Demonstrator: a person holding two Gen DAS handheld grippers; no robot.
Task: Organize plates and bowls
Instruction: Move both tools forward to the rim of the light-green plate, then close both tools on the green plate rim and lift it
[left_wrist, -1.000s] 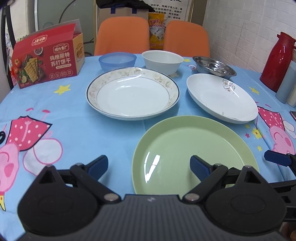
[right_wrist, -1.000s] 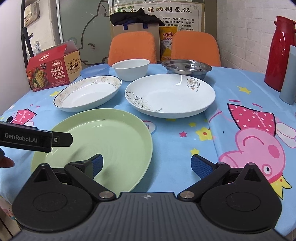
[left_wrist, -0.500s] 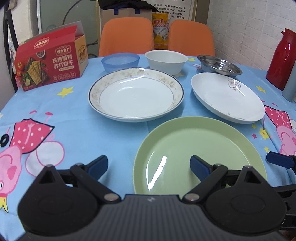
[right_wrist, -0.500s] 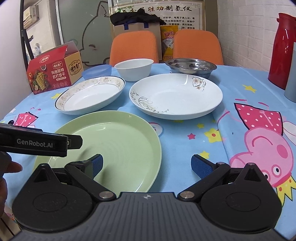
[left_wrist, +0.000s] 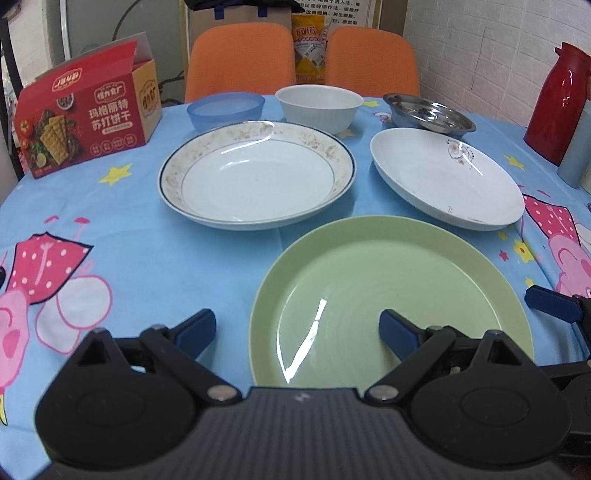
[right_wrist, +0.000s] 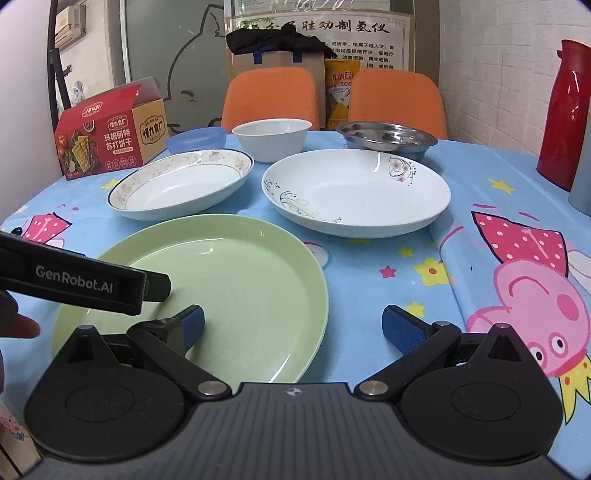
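Observation:
A green plate (left_wrist: 391, 291) (right_wrist: 221, 288) lies nearest me. Behind it are a gold-rimmed white plate (left_wrist: 255, 177) (right_wrist: 181, 182) and a white flower-print plate (left_wrist: 443, 177) (right_wrist: 354, 190). Further back stand a blue bowl (left_wrist: 225, 109) (right_wrist: 195, 138), a white bowl (left_wrist: 319, 105) (right_wrist: 271, 138) and a steel dish (left_wrist: 428, 112) (right_wrist: 386, 134). My left gripper (left_wrist: 297, 332) is open and empty, straddling the green plate's left rim. My right gripper (right_wrist: 293, 326) is open and empty, straddling its right rim.
A red cracker box (left_wrist: 86, 110) (right_wrist: 110, 129) stands at the back left. A red thermos (left_wrist: 557, 99) (right_wrist: 565, 110) and a grey cup (left_wrist: 574, 147) stand at the right. Two orange chairs (left_wrist: 240, 59) are behind the round table (left_wrist: 147, 258).
Both grippers have eased slightly forward and lower toward the green plate. Their jaws stay open. No dish has moved.

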